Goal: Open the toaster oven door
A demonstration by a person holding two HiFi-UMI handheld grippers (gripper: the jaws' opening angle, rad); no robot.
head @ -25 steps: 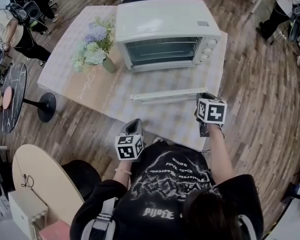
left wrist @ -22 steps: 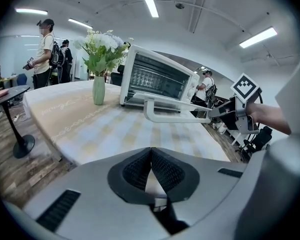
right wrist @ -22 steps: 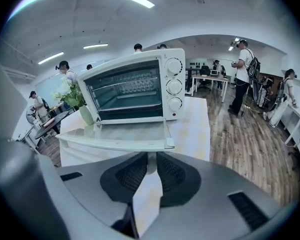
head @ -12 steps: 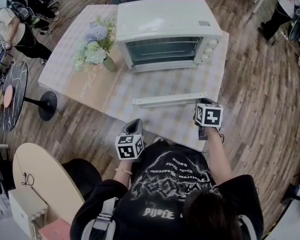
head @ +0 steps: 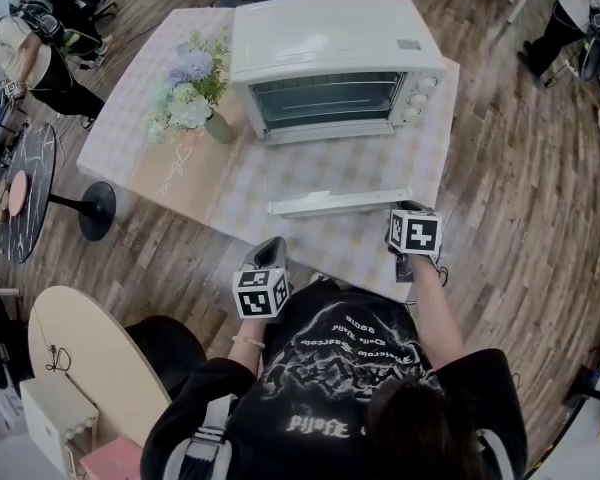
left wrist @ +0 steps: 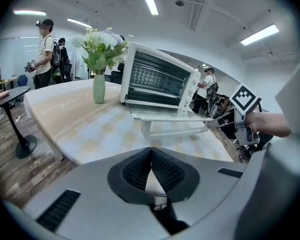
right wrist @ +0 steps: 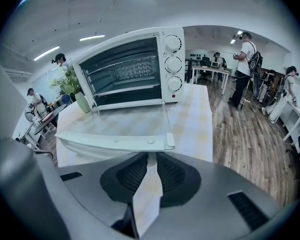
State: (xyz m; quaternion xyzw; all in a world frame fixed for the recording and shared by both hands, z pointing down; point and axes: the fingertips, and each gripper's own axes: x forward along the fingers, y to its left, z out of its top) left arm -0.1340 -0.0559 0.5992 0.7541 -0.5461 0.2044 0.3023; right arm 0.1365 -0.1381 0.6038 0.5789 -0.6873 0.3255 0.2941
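Note:
A white toaster oven (head: 330, 58) stands on the checked table (head: 170, 173). Its glass door (head: 335, 173) hangs folded down almost flat, with the white handle (head: 340, 204) along its near edge. My right gripper (head: 403, 206) is shut on the right end of that handle (right wrist: 110, 142), whose post sits between the pads (right wrist: 135, 171). The left gripper view shows the same grip from the side, on the handle (left wrist: 175, 131). My left gripper (head: 271, 245) hovers at the table's near edge, left of the door. Its pads (left wrist: 162, 171) meet with nothing between them.
A vase of flowers (head: 192, 93) stands left of the oven. The table's right edge runs close to my right gripper. A black round side table (head: 25, 193) and a beige round table (head: 80, 358) stand at the left. People stand around the room's edges.
The door has swung further down and its handle has come nearer to me. My right gripper has sunk with it. My left gripper has stayed put.

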